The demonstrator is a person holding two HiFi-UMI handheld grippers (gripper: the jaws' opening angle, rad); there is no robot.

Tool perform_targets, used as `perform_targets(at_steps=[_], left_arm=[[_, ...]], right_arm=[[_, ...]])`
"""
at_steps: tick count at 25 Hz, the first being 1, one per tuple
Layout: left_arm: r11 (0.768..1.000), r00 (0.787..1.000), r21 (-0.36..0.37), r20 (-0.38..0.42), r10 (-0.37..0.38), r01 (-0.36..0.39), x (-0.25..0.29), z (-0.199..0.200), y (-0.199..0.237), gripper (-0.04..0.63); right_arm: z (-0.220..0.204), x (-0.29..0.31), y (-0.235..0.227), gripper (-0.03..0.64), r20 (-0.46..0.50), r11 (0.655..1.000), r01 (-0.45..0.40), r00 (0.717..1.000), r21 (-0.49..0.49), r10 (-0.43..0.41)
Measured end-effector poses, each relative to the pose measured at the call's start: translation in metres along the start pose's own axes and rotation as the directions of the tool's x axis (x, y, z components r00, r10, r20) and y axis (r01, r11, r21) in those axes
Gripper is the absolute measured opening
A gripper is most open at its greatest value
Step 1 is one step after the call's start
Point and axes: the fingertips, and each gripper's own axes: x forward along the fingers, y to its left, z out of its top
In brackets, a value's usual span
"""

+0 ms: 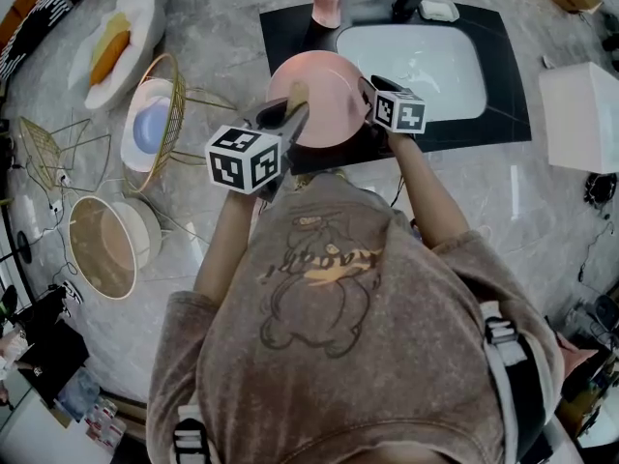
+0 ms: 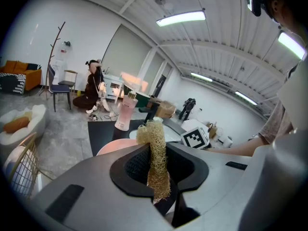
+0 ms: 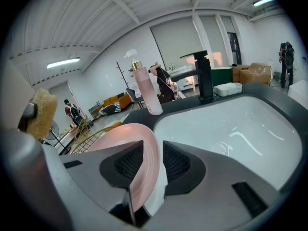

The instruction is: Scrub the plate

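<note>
Pale pink round ceramic plate [image 3: 113,139], standing on edge with its rim between the jaws of the right gripper [image 3: 153,159]. The jaws stand fairly wide. The pink face lies against the left-hand pad, and a thin dark gap shows between the rim and the tip of the right-hand pad, so the plate is not clamped. In the head view the plate [image 1: 324,90] lies ahead of both grippers, and the right gripper [image 1: 366,100] meets its edge.

The left gripper [image 2: 155,171] is closed on a strip of straw-coloured fibrous loofah scrubber [image 2: 156,160]. The strip rises upright from between its pads, with its curled top above the jaw tips. The plate's edge [image 2: 109,148] shows just beyond these jaws.

Past the right jaws, to their right, lies a white rectangular sink basin [image 3: 231,124]. Behind it stand a black angular tap [image 3: 204,76] and a pink pump bottle [image 3: 147,88], well beyond the jaws.
</note>
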Motion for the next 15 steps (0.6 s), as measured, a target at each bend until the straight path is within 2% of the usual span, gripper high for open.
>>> perform_targets(at_steps=[8,15], left_arm=[[0.997,0.999,0.057,0.03,-0.043,0.041,0.015,0.019,-0.006,0.078],[0.99,0.996,0.12,0.052,-0.077,0.071,0.035,0.036,-0.017,0.077]], right_arm=[[0.046,-0.062,0.008,0.117,0.162,0.999,0.003,0.987,-0.05,0.005],[0.072,-0.135,0.029,0.107,0.305,0.997,0.012,0.952,-0.082,0.014]])
